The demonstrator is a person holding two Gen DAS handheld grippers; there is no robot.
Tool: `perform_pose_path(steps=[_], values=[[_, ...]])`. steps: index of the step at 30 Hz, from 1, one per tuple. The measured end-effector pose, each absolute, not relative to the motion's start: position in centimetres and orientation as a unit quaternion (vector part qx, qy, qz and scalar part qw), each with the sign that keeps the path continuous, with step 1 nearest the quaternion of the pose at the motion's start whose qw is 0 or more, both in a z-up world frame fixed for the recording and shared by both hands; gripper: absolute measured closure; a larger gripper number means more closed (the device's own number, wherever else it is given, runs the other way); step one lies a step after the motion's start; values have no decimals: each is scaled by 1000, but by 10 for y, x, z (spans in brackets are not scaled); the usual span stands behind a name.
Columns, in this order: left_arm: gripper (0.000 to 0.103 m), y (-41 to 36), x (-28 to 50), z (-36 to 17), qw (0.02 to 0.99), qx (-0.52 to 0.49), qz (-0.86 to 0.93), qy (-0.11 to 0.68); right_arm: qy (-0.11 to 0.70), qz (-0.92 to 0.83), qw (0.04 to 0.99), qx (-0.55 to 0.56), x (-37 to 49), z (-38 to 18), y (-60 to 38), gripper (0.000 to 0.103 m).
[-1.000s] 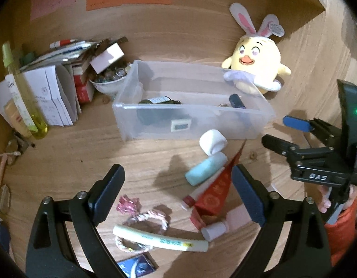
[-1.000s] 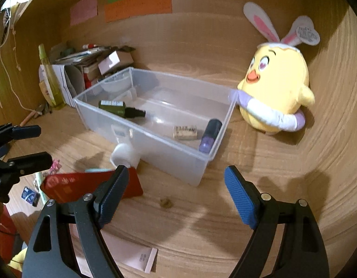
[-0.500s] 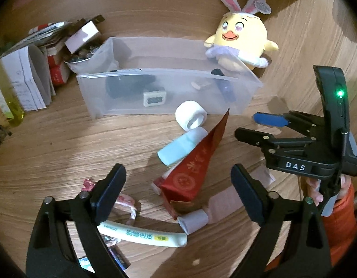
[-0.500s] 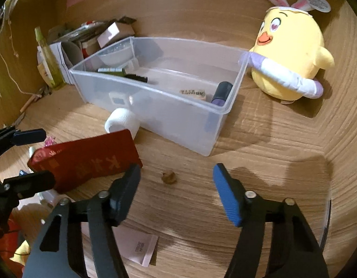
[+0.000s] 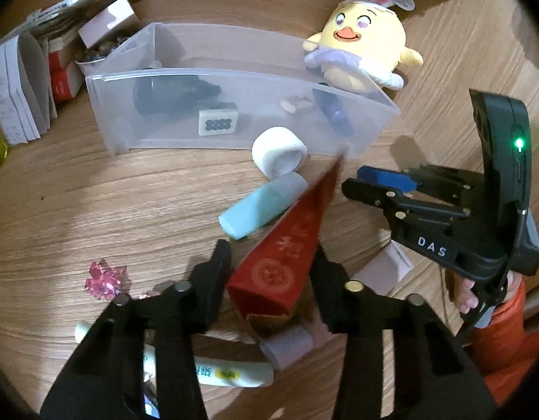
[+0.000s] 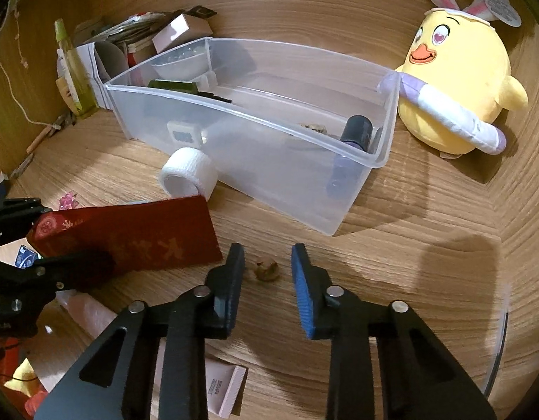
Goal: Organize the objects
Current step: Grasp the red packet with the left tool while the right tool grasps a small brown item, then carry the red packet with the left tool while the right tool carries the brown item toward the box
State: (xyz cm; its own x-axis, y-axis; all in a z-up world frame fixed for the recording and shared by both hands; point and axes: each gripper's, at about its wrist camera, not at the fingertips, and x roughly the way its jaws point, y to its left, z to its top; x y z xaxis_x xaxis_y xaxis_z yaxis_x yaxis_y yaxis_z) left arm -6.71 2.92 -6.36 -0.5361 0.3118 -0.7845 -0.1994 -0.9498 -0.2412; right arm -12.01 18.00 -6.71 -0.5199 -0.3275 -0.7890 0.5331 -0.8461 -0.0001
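Left tongs (image 5: 269, 280): clamped on red envelope (image 5: 290, 245), lower edge hidden | right tongs (image 6: 266, 280): part-open, empty

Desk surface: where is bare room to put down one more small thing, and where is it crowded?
Bare wood lies between the clear bin and the plush chick, continuing toward the camera in the right wrist view. Another patch lies before the bin's left end, beside the papers. It is crowded around the red envelope, tape roll and tubes.
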Motion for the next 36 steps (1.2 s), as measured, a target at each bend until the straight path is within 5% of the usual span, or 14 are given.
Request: perform_pose_path(steps=[6,36], values=[[74,30,-63,-55,141,-442,884,-61,128,-863,252,418,-119,-68,179,90],[75,3,-61,32,91,-323,939,-76,62,-902,287,317,-102,12,192,90]])
